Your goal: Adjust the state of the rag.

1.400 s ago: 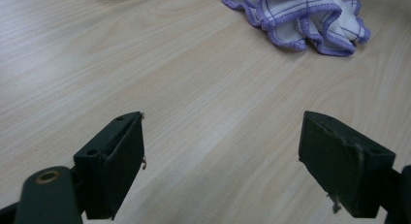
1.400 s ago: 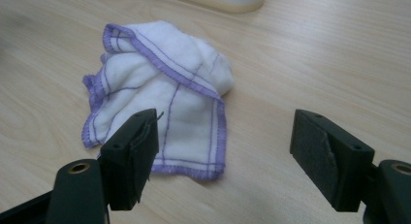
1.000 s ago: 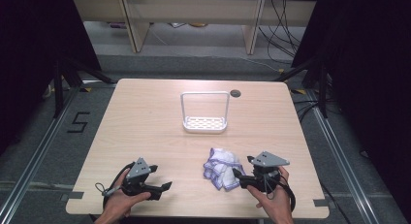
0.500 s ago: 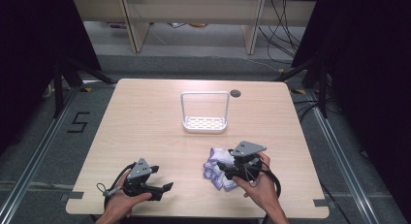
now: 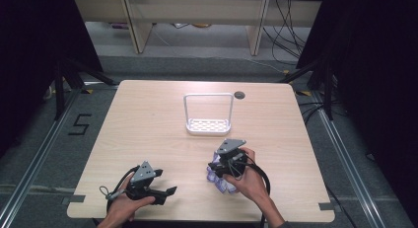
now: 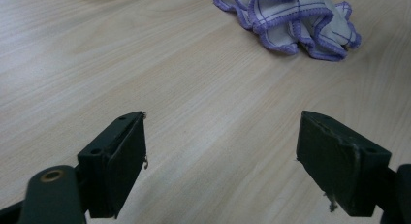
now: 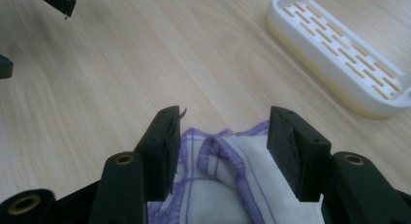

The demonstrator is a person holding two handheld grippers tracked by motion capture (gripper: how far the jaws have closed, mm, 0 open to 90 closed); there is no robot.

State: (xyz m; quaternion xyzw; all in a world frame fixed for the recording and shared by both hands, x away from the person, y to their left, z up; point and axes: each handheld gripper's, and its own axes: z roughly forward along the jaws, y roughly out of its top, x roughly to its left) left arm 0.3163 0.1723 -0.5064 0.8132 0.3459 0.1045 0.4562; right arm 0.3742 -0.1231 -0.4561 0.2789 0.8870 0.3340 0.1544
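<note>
Cloth (image 7: 228,185), white w/ purple hem, is lying crumpled near the table's (image 5: 148,119) near-right edge. Right gripper (image 7: 220,136) is straddling it, jaws closing, not yet pinching. Left gripper (image 6: 220,151) is idling, jaws apart. Prob. light, soft, floppy; grab a raised fold.

cloth (image 5: 219,181) mostly hidden under right hand (image 5: 246,181) (high view), rack (image 7: 339,64) cut off

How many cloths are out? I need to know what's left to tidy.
1: a crumpled white cloth with purple edging on the table's near right, between the right gripper's jaws.
</note>
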